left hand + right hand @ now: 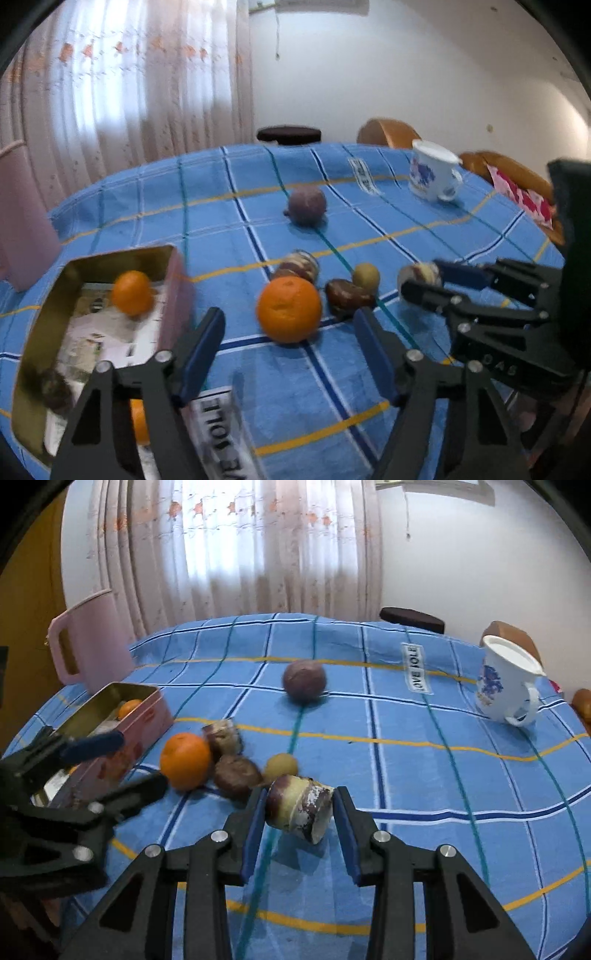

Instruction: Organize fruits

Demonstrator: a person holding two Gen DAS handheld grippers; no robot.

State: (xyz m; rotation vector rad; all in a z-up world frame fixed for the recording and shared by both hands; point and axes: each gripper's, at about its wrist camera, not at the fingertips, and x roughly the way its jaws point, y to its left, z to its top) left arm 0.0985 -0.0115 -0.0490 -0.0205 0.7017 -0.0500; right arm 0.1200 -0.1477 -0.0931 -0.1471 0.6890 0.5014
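Note:
My right gripper (299,812) is shut on a brown-and-cream fruit piece (297,806), held just above the blue checked cloth; it also shows in the left wrist view (419,277). My left gripper (288,321) is open and empty, just in front of a large orange (289,309) that lies on the cloth. Next to the orange lie a second brown-and-cream piece (300,264), a dark brown fruit (347,295) and a small yellow-green fruit (366,277). A purple round fruit (307,205) lies farther back. A pink tin (51,332) at the left holds a small orange (132,292).
A white mug with blue print (434,173) stands at the back right of the table. A pink jug (88,646) stands behind the tin. A dark stool (289,133) and wooden chair backs (388,131) stand beyond the table's far edge.

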